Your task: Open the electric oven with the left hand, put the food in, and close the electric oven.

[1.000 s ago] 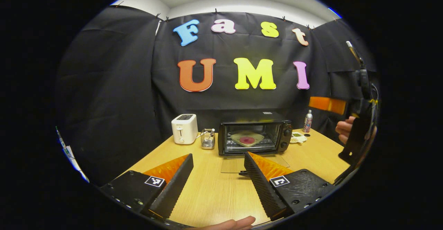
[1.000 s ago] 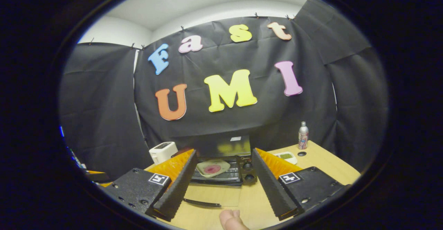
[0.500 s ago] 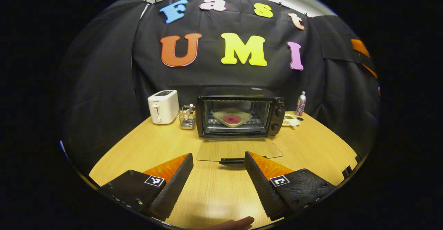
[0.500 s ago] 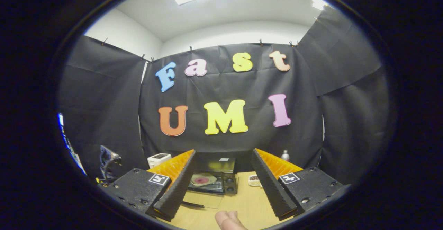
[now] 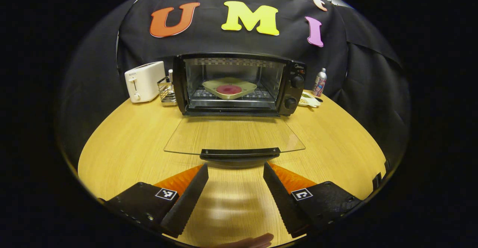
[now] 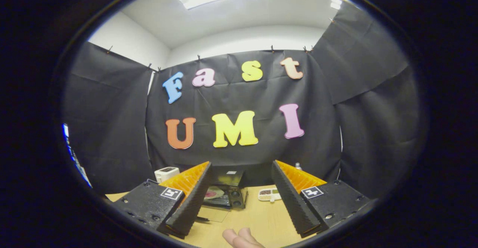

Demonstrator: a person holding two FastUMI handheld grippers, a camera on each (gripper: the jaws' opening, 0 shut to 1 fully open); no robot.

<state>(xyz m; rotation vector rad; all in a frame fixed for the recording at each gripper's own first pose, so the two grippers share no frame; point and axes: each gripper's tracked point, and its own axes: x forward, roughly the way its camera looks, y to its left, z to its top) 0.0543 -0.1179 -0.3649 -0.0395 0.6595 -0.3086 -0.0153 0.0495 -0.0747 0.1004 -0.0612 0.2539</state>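
Glass is the material of the oven door [image 5: 233,136], which lies folded down flat over the wooden table [image 5: 130,136], with its dark handle [image 5: 239,153] at the near edge, so we judge the opening step as done. Inside the black electric oven [image 5: 239,83], a pale greenish plate [image 5: 229,89] with a round red food [image 5: 229,89] on it already rests on the wire rack, so the putting-in also looks finished. What is left, as we judge it, is only to lift the door and shut it. Our left gripper [image 5: 235,173] stands just in front of the handle, its fingers wide apart and holding nothing, not yet touching the handle. Our right gripper [image 6: 241,182] is held high and well back from the oven, its fingers also spread wide and empty. The oven has two knobs on its right side, and a white toaster [image 5: 145,81] stands to its left.
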